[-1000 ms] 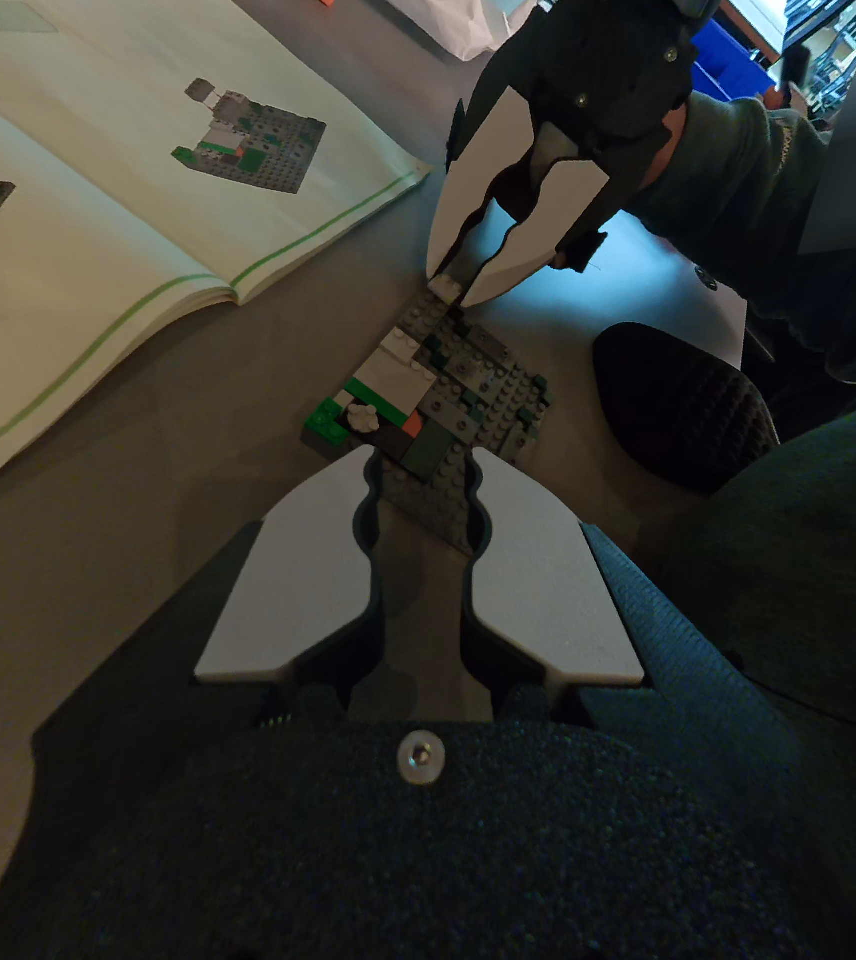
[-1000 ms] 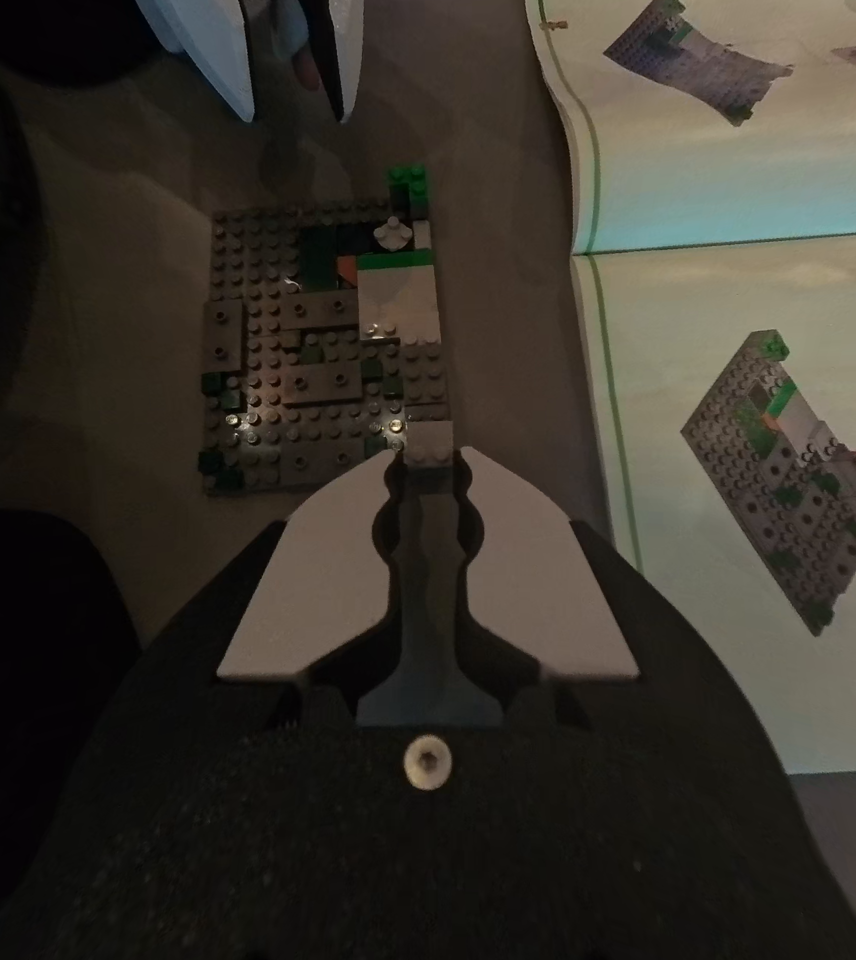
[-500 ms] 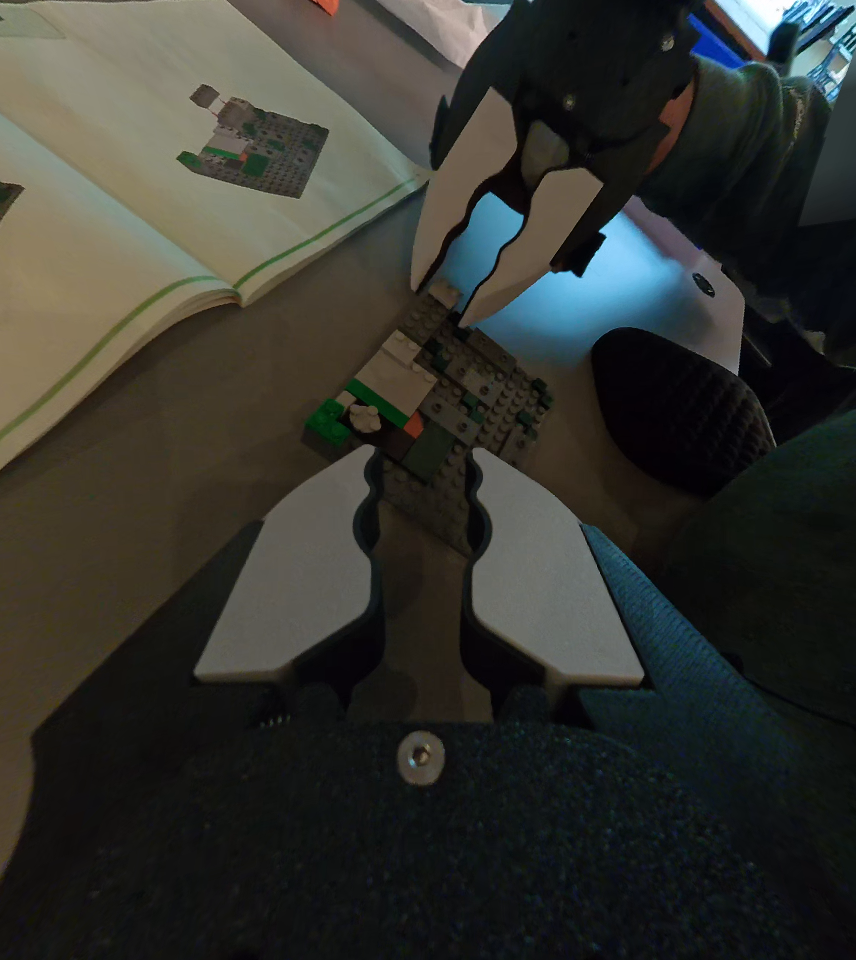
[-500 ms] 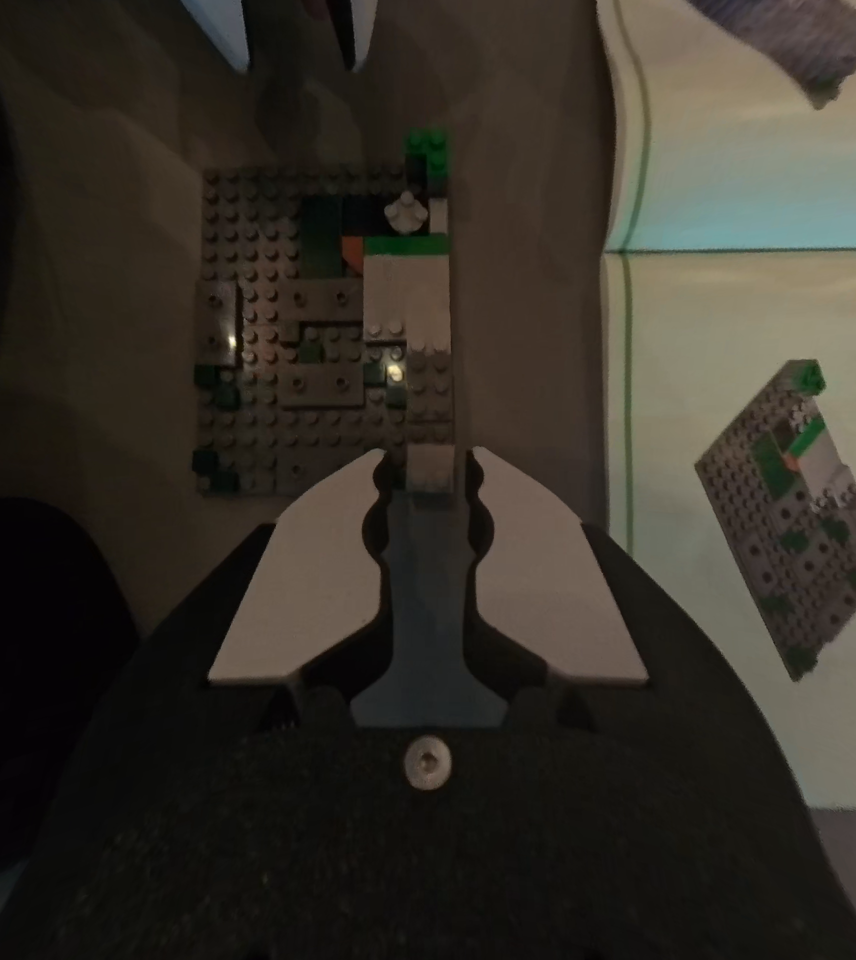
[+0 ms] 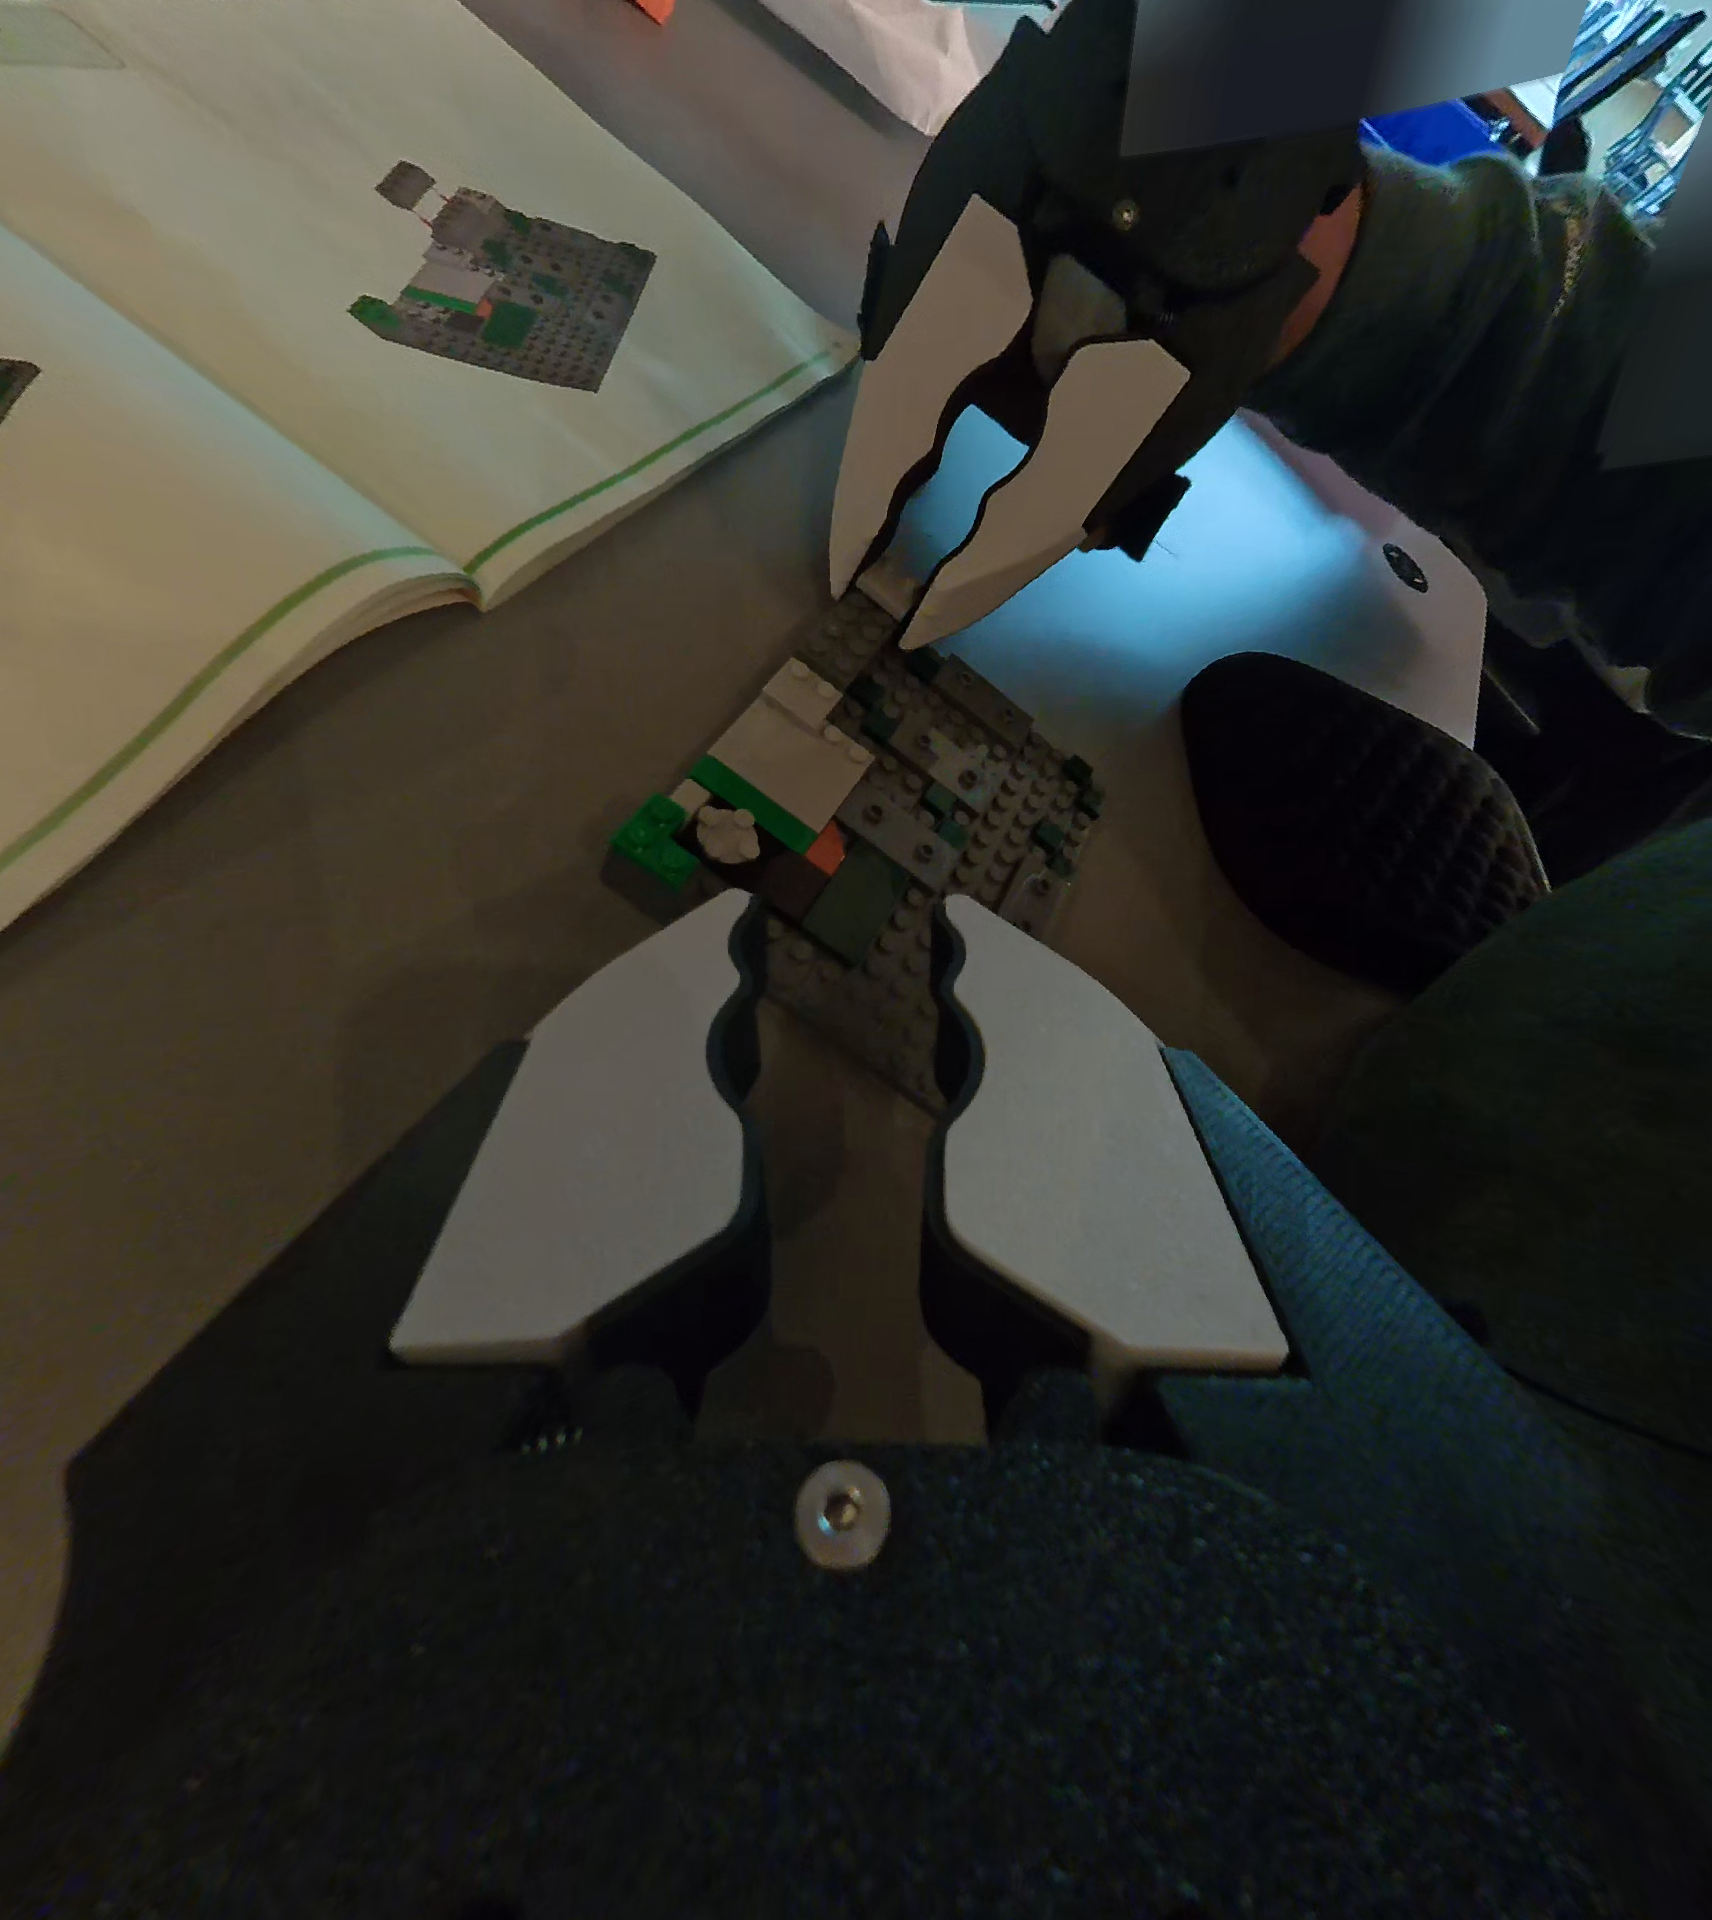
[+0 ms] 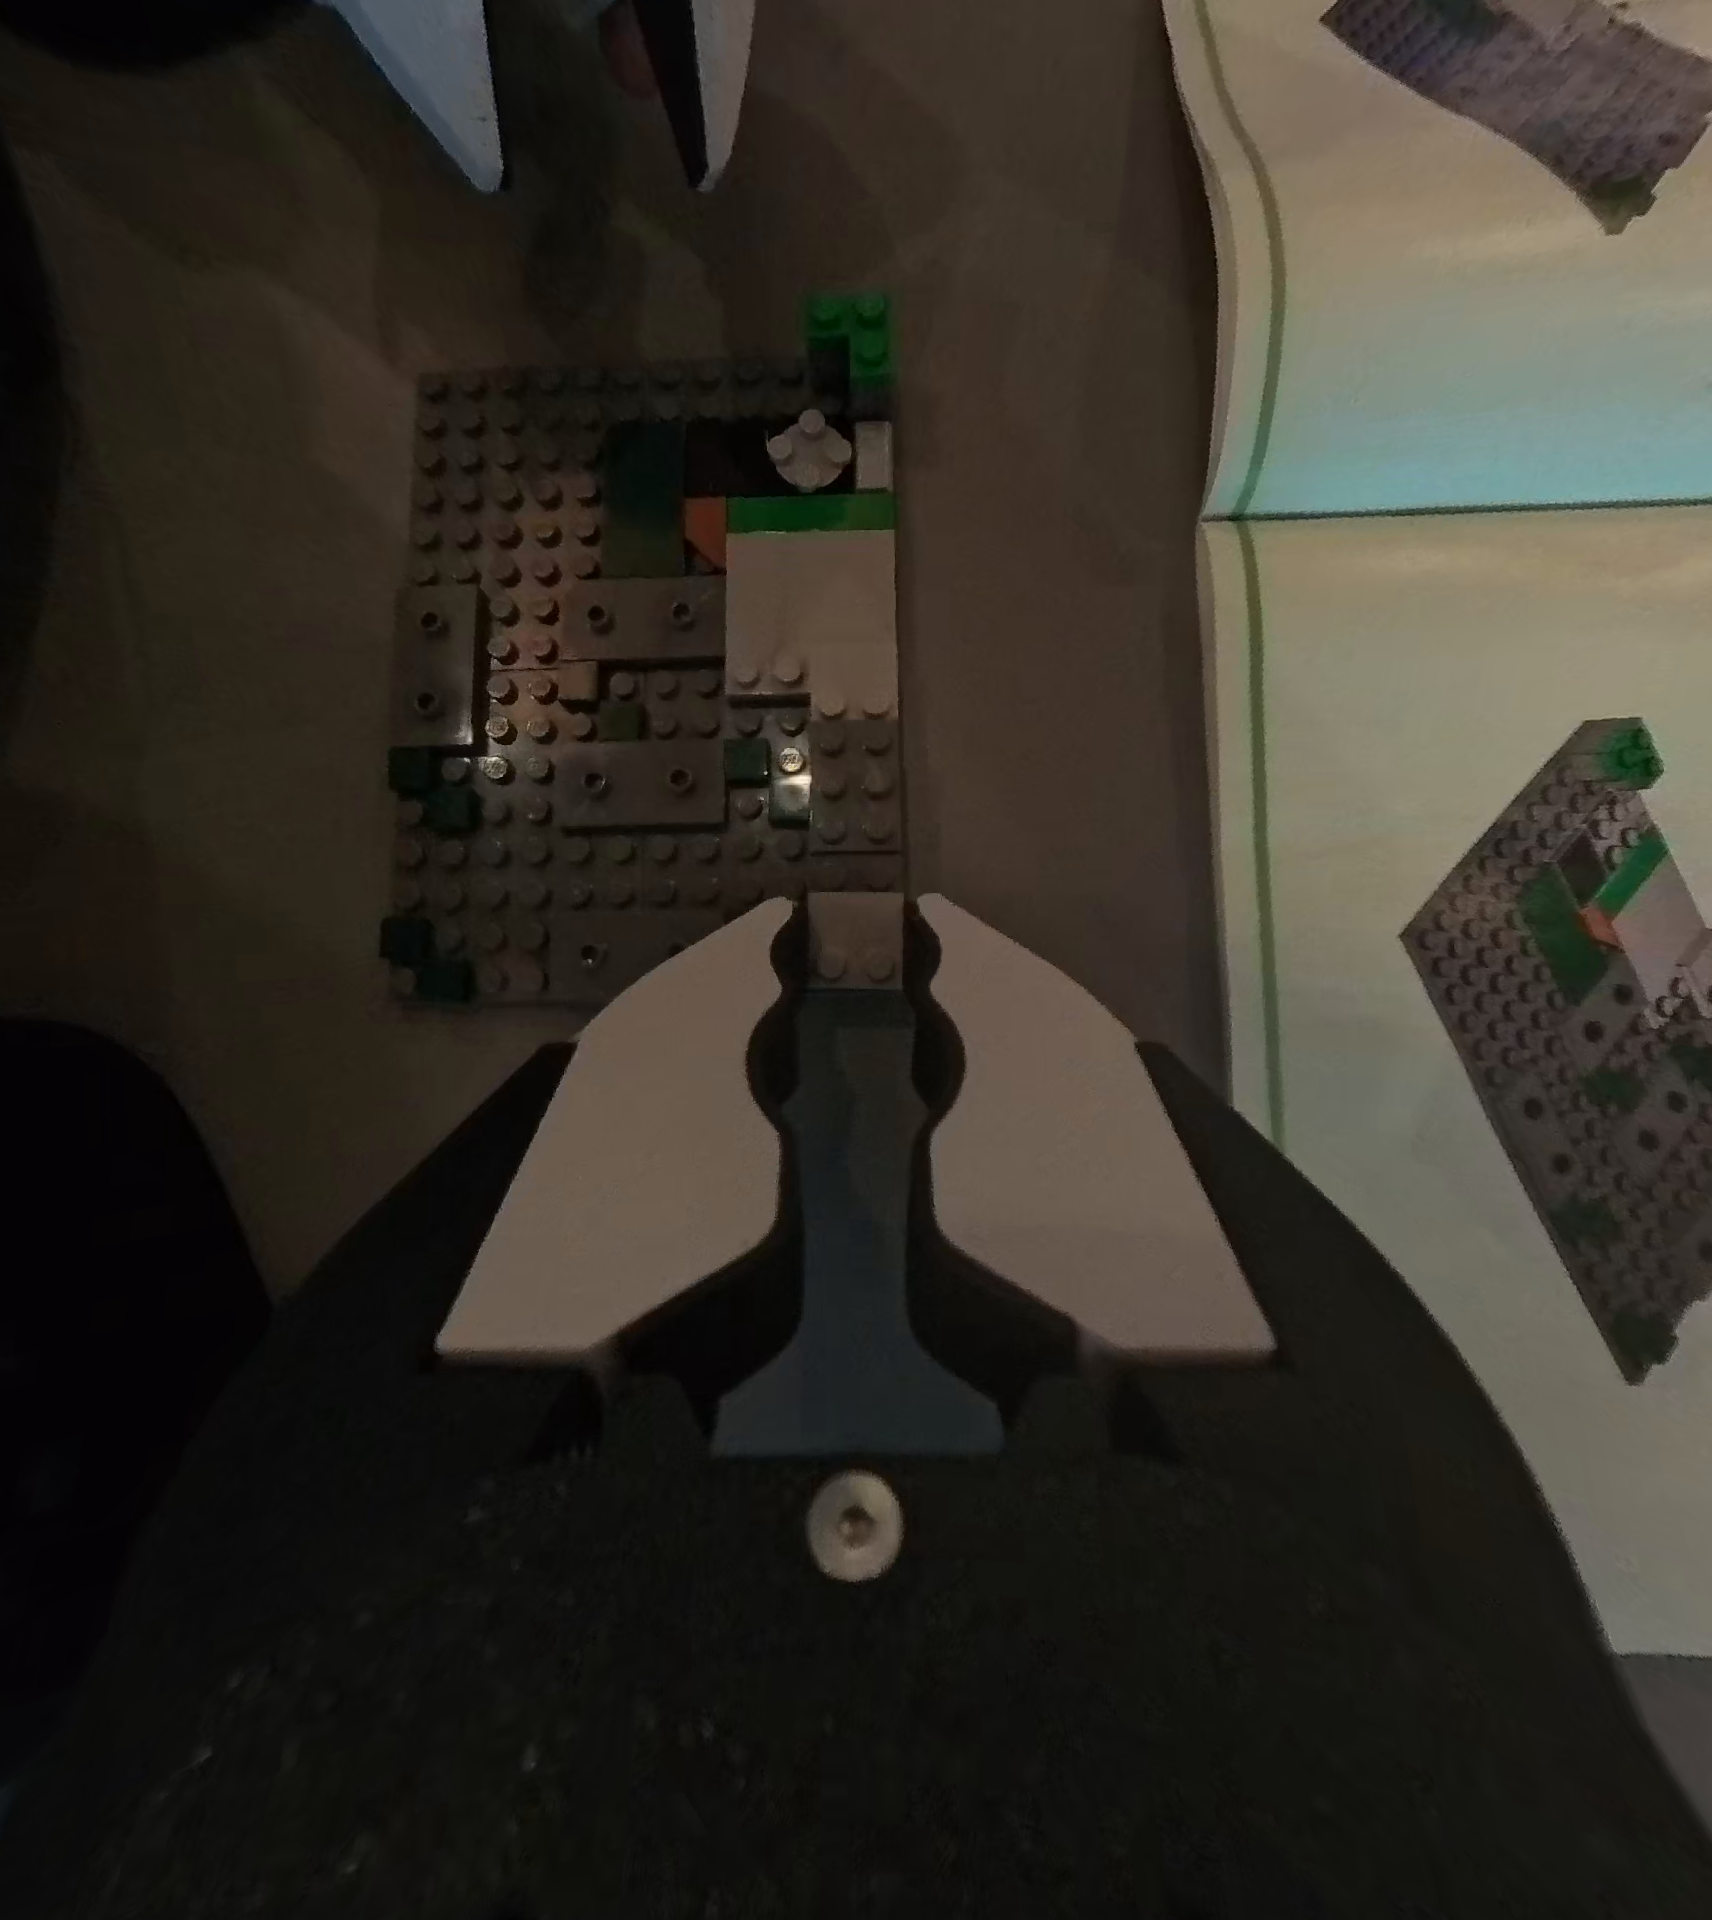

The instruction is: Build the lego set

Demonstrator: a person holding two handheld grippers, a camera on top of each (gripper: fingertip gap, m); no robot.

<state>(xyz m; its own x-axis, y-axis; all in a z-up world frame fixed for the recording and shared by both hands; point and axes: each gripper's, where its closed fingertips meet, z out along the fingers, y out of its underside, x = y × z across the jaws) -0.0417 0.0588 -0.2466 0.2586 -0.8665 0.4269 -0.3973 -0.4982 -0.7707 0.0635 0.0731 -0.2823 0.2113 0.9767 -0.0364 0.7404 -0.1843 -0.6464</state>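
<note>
A dark grey Lego baseplate (image 5: 873, 997) (image 6: 478, 499) lies on the table. It carries grey plates, a white tiled strip, a green stripe, a small orange piece and a green corner brick (image 6: 857, 332). My right gripper (image 6: 854, 904) is shut on a small light grey brick (image 6: 854, 945) at the plate's near right corner. The left wrist view shows that gripper (image 5: 883, 613) and brick (image 5: 883, 584) at the plate's far corner; I cannot tell whether the brick touches. My left gripper (image 5: 841, 914) is open and empty beside the plate's opposite edge, and its fingers (image 6: 478, 125) show in the right wrist view.
An open instruction booklet (image 5: 208, 468) (image 6: 1506, 1143) lies flat beside the baseplate. A black rounded padded object (image 5: 1351, 810) (image 6: 21, 1299) sits on the plate's other side. A person's dark sleeve (image 5: 1454, 312) is behind the right gripper. A pale sheet (image 5: 1247, 582) lies beyond the plate. My right fingertips sit around 12 cm from my left ones.
My right gripper has tilted more upright and shifted slightly towards the plate's corner edge, still holding the light grey brick. My left gripper has not moved.
</note>
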